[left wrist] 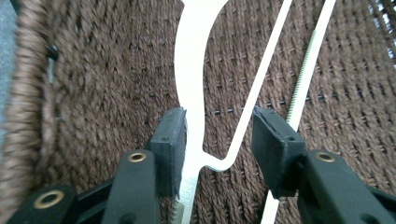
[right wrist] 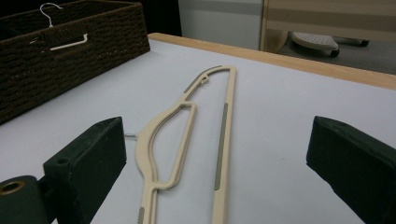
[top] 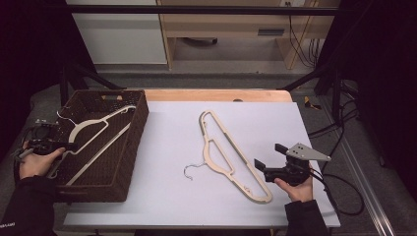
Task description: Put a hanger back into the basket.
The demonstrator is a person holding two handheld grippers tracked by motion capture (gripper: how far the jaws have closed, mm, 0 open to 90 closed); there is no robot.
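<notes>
- You are holding the left gripper [top: 64, 146] inside the basket [top: 129, 162], at the left edge of the high view.
- Its jaws are standing partly apart around the white hanger [top: 93, 129]; in the left gripper view the left pad looks to be just at the hanger's [left wrist: 194, 93] broad arm, while the right pad is standing clear of the thin bar.
- That hanger is lying on the basket's [left wrist: 93, 93] woven floor, hook toward the basket's far left corner.
- You are holding the right gripper [top: 269, 156] at the lower right of the high view, jaws wide apart and gripping nothing.
- The beige hanger [top: 227, 152] is lying flat on the table [top: 167, 147], centre of frame, just beside that gripper.
- In the right gripper view, the beige hanger [right wrist: 187, 140] is running up between the two jaws.
</notes>
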